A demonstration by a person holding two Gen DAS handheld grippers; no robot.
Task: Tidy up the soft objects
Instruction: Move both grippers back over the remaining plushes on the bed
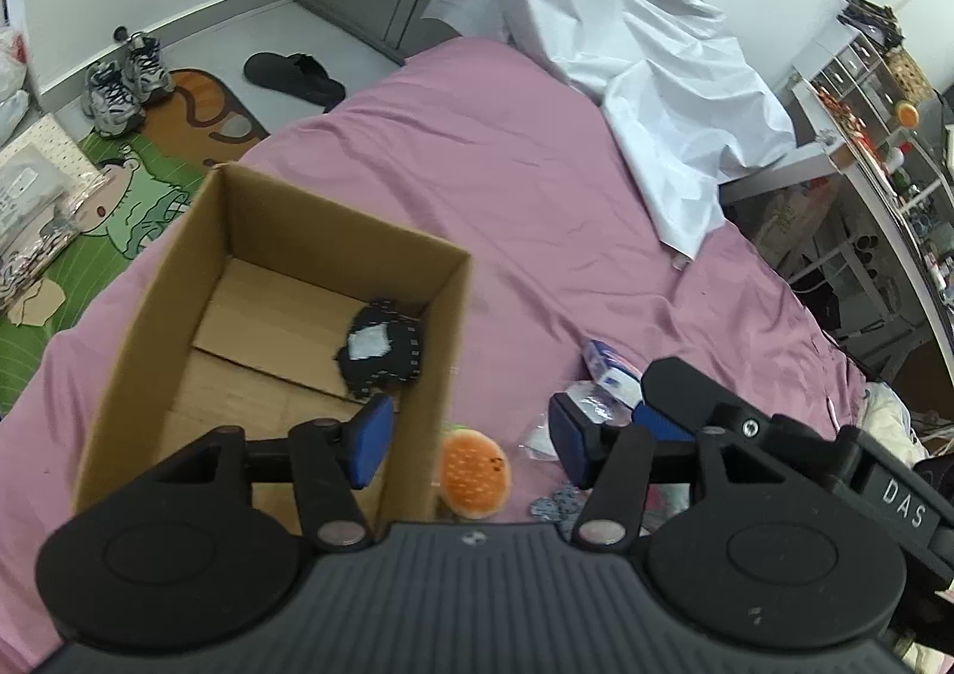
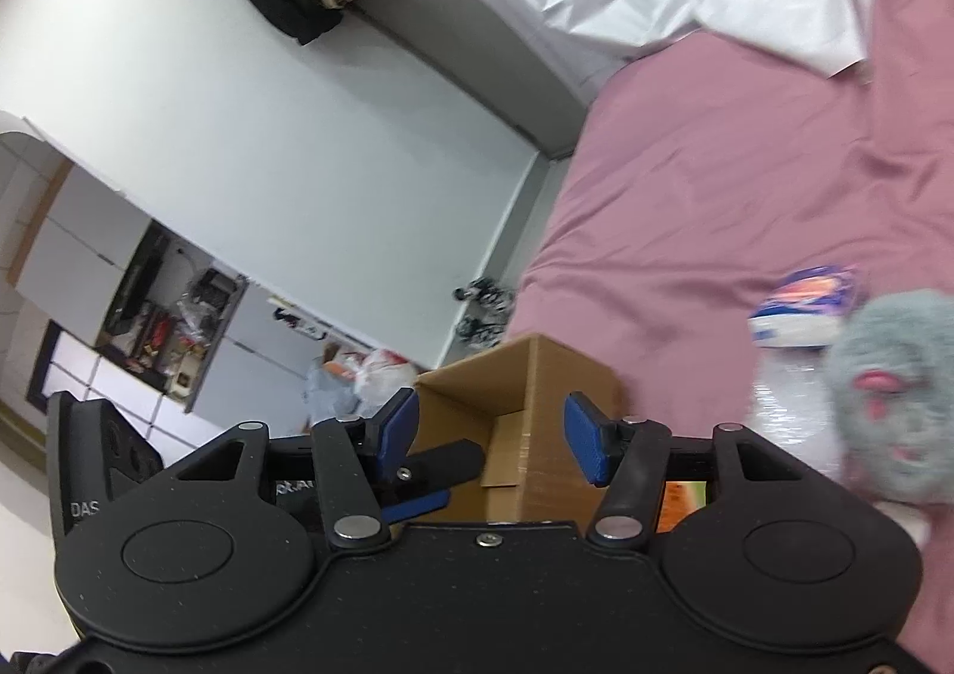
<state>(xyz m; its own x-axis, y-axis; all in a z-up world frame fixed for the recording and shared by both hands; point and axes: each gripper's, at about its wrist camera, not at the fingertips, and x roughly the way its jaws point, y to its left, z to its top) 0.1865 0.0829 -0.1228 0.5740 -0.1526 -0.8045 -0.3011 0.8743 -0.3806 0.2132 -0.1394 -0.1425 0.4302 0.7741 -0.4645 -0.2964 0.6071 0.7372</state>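
Directly ahead of the left gripper point(image 1: 465, 438), whose blue-padded fingers stand apart and empty, lies one round orange plush burger point(image 1: 474, 474), touching the outer wall of one open brown cardboard box point(image 1: 197, 232). One black stitched fabric piece point(image 1: 381, 355) already sits inside. The right gripper point(image 2: 492, 438) is also apart and empty, one fuzzy grey plush toy point(image 2: 894, 393) to its right. Likely next: clamp the burger, lift over the rim
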